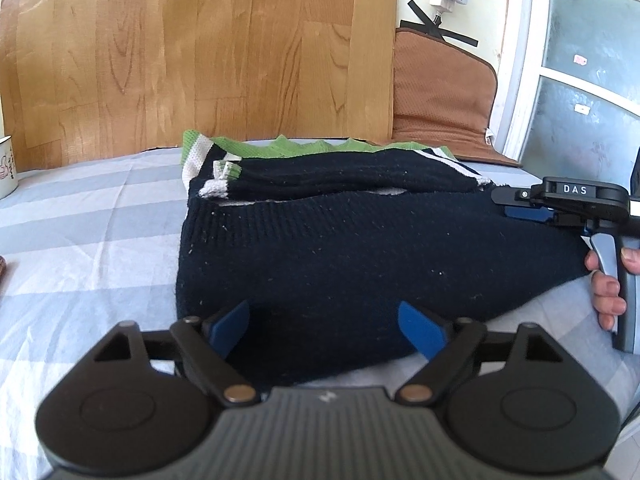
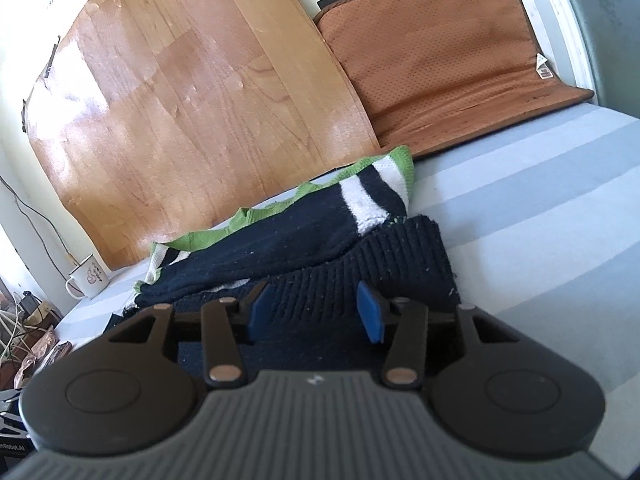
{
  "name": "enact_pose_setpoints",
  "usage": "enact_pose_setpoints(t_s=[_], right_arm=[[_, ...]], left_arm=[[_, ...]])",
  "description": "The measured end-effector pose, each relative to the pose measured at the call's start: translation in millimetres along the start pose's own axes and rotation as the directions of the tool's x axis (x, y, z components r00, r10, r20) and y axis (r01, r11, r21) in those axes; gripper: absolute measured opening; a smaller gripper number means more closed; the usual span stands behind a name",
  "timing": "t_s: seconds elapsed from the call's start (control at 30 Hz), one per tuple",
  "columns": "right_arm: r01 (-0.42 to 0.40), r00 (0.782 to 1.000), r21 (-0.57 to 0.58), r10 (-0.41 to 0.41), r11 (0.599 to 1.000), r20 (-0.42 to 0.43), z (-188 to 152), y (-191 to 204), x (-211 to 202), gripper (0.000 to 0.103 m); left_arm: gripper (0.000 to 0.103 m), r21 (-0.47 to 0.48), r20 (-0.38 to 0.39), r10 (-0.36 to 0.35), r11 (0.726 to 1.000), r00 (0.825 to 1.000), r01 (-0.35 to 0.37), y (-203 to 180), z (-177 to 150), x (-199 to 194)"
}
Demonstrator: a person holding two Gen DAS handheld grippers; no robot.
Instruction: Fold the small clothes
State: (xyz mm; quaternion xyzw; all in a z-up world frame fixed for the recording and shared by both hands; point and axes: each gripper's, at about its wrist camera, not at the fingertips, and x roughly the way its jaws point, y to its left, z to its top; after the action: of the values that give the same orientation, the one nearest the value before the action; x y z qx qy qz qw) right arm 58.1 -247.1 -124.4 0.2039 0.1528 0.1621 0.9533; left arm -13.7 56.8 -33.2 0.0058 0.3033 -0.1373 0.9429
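Striped pale-blue-and-white bedsheet (image 1: pixel 80 240) is the work surface, and pretty much everything hangs off the dark navy knitted sweater with white and green trim (image 1: pixel 340 248) lying flat in the middle of it.

Nearest the camera, the left gripper (image 1: pixel 324 330) sits at the sweater's near edge with its blue pads spread wide, one either side of the knit, nothing pinched. Looks like it's just touching or hovering over the fabric; can't tell which. The right gripper (image 2: pixel 316 310) is at the sweater's right side by the ribbed hem (image 2: pixel 400 256), jaws also wide apart and holding nothing.

Progress-wise I'd say it's well along: the body is doubled over, and a sleeve with a white cuff (image 1: pixel 218 184) is tucked across the top. The green zigzag trim (image 1: pixel 304 146) pokes out along the far edge. What's probably left is one more fold to make it compact, plus some tidying.

Beyond the sweater: a white enamel mug (image 2: pixel 86 280) off to its left, a brown perforated seat cushion (image 2: pixel 440 60) leaning behind it on the right, and a wood-grain board (image 1: pixel 200 48) against the wall.
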Motion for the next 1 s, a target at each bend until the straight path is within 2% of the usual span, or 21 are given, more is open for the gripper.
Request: enact_pose_setpoints(t_s=[0.1,0.27,1.0], right_arm=[[-0.003,1.000,0.001,0.003,1.000,0.000,0.1,0.0,0.3,0.052],[-0.008,1.000,0.005,0.008,1.000,0.001,-0.2,-0.4,0.3,0.053],[-0.010,1.000,0.009,0.010,1.000,0.002,-0.8,0.1,0.4,0.054]], left_arm=[[0.088,0.006,-0.003,0.003,1.000,1.000,-0.003,-1.3,-0.2,0.8],[0.103,0.006,-0.022,-0.005,1.000,1.000,0.005,-1.2,0.3,3.7],[0.103,0.003,-0.021,-0.007,1.000,1.000,0.007,0.6,0.3,4.1]])
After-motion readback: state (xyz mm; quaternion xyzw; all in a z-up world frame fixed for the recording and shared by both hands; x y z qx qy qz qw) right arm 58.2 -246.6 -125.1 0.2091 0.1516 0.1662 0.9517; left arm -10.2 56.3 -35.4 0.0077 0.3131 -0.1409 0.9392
